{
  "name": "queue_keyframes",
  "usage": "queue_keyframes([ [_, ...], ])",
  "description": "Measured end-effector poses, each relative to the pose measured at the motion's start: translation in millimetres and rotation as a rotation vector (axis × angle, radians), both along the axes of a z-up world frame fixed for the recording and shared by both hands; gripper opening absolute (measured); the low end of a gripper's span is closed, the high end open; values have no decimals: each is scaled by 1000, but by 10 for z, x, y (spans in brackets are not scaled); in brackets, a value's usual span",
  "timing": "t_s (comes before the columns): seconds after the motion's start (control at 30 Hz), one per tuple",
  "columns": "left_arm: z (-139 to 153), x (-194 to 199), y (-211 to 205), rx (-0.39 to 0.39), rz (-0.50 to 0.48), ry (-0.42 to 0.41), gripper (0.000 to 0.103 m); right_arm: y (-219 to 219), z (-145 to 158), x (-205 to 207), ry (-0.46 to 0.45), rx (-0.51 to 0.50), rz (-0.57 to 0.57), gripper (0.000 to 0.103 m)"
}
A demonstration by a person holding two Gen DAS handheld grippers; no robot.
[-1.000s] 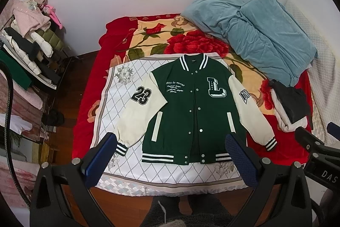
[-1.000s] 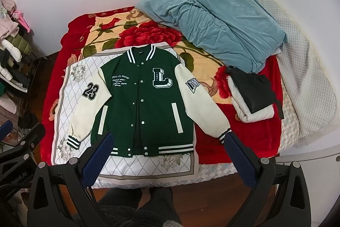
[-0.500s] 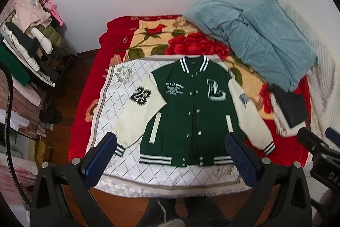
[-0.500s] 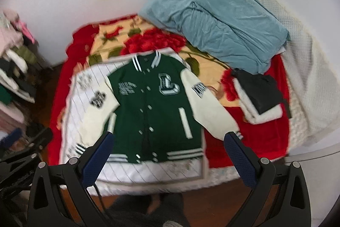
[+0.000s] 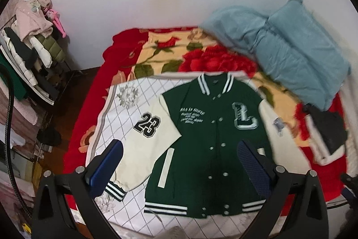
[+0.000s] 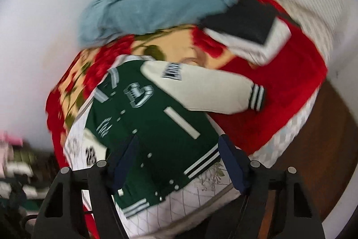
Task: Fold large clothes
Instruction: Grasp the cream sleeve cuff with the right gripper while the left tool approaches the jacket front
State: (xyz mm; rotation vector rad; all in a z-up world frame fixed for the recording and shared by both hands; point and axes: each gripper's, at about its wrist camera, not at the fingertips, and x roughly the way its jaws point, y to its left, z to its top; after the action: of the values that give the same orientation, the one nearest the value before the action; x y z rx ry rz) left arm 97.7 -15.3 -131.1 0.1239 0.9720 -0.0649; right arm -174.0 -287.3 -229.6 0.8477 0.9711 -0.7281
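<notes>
Two grippers above varsity jacket (image 5: 214,145), flat, front up, on white quilted sheet (image 5: 125,104), collar away. Left gripper (image 5: 179,162) spread, empty, nearest "23" sleeve (image 5: 143,145). Right gripper (image 6: 179,162) just narrowing, nothing between, over hem (image 6: 201,162). Other sleeve (image 6: 210,91), blurred in left view, clear only in right view.

jacket (image 5: 214,145) | green, cream sleeves | flat, buttoned, face-up | on bed

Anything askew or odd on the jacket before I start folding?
Nothing stands out. The green varsity jacket lies flat, snapped shut, both sleeves spread, on the white quilted sheet.
</notes>
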Motion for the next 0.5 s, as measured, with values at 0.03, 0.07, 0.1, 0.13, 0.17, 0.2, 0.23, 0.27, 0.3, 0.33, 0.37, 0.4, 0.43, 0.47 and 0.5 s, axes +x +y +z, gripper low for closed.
queue_keyframes([
  [0.03,-190,62,-47,11,11,12,103,-111,-185,-45,-2,18,-24,75],
  [0.07,-404,132,-100,18,27,30,103,-267,-468,-112,2,45,-63,75],
  [0.1,-548,171,-131,16,41,45,103,-397,-696,-172,7,65,-95,75],
  [0.13,-734,208,-165,14,61,65,103,-557,-970,-247,4,96,-132,75],
  [0.17,-905,239,-199,16,82,84,103,-667,-1176,-285,6,124,-160,75],
  [0.2,-1127,283,-258,22,106,110,103,-808,-1454,-338,7,166,-202,76],
  [0.23,-1237,307,-300,32,117,124,103,-940,-1730,-390,-5,209,-241,76],
  [0.27,-1403,326,-364,52,129,144,103,-1067,-1994,-448,-18,248,-276,76],
  [0.3,-1513,326,-404,67,135,153,103,-1181,-2211,-490,-28,279,-306,75],
  [0.33,-1640,334,-468,88,141,164,103,-1314,-2475,-533,-45,312,-341,76],
  [0.37,-1744,335,-522,105,144,175,103,-1413,-2700,-564,-51,338,-368,76],
  [0.4,-1890,330,-603,130,144,193,103,-1517,-2908,-579,-50,360,-389,76],
  [0.43,-1985,334,-657,145,142,204,103,-1600,-3088,-594,-54,385,-406,76],
  [0.47,-2104,332,-729,162,140,218,103,-1700,-3318,-607,-68,417,-427,76],
  [0.5,-2194,343,-776,170,138,229,103,-1796,-3533,-606,-76,444,-443,76],
])
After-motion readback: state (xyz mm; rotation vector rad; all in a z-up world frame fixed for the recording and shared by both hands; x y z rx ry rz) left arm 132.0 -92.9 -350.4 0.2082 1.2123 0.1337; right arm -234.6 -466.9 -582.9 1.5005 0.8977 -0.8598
